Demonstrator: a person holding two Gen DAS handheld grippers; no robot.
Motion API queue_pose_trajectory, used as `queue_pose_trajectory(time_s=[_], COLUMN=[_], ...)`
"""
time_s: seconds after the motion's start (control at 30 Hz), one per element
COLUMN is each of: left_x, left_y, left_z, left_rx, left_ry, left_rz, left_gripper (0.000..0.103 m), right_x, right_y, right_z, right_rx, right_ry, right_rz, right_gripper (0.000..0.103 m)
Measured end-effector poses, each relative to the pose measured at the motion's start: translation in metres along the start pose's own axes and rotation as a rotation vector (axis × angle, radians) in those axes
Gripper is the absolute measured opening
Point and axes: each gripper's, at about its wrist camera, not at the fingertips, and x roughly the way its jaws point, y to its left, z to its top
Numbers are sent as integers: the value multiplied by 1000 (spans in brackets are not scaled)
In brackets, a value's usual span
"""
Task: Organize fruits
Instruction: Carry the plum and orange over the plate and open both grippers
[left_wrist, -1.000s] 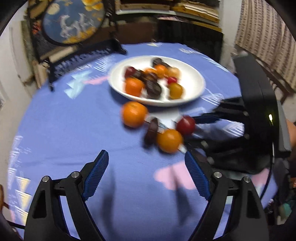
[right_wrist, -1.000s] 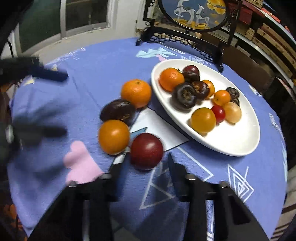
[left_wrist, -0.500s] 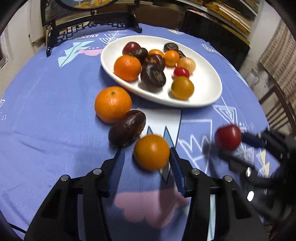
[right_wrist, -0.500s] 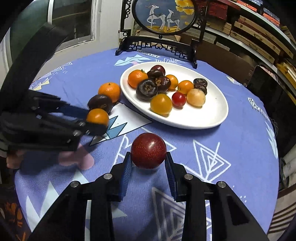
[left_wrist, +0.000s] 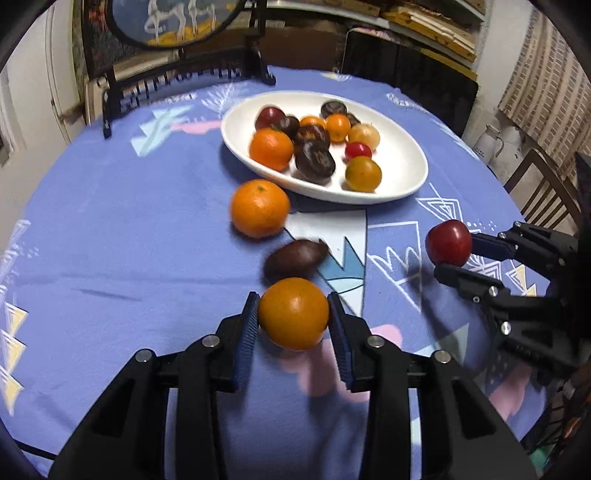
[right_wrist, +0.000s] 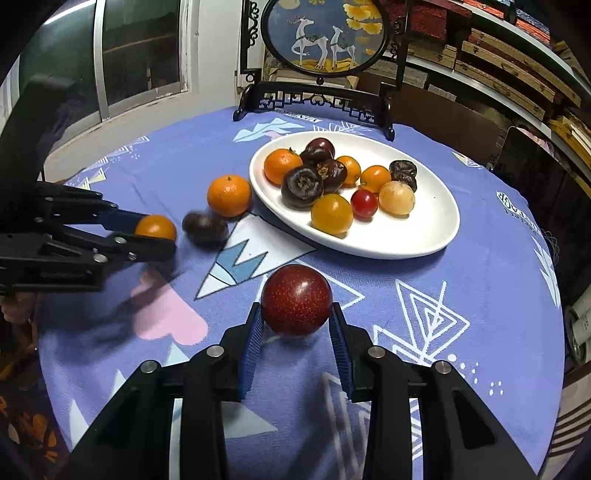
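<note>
My left gripper (left_wrist: 293, 325) is shut on a small orange fruit (left_wrist: 293, 314) and holds it above the blue tablecloth; it also shows in the right wrist view (right_wrist: 155, 227). My right gripper (right_wrist: 297, 325) is shut on a dark red plum (right_wrist: 296, 300), seen from the left wrist view at the right (left_wrist: 448, 242). A tangerine (left_wrist: 259, 208) and a dark purple fruit (left_wrist: 295, 254) lie on the cloth in front of a white oval plate (left_wrist: 406, 184) that holds several fruits.
A black carved stand with a round painted panel (right_wrist: 325, 33) stands at the table's far edge. A dark chair back (left_wrist: 406, 77) is behind the table. A wooden chair (left_wrist: 543, 192) stands at the right. Shelves line the back wall.
My left gripper has closed on the small orange fruit and lifted it back from the dark purple fruit. My right gripper still holds the red plum, drawn a little away from the plate.
</note>
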Motion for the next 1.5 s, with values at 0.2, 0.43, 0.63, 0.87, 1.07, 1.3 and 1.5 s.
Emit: queue_pose_trajectory(time_s=[0.2, 0.43, 0.63, 0.87, 1.07, 1.3, 1.5], left_x=[-12, -13, -15, -12, -2, 17, 31], left_y=[9, 0, -8, -19, -27, -27, -29], left_z=[6, 27, 54, 87, 110, 136, 151], left_rx=[27, 87, 107, 141, 170, 164, 184], left_ry=[-35, -77, -131, -187, -224, -229, -226], left_rz=[34, 65, 83, 130, 156, 155, 170], left_gripper=[36, 36, 36, 36, 36, 36, 36], right_x=[-3, -9, -20, -34, -32, -19, -3], right_y=[5, 0, -12, -31, -47, -67, -78], right_z=[3, 10, 28, 54, 69, 86, 95], right_rx=[37, 91, 129, 154, 187, 225, 226], right_ry=[-13, -41, -97, -173, -197, -223, -203], right_rz=[22, 14, -2, -20, -23, -10, -17], right_gripper=[36, 36, 36, 36, 36, 36, 36])
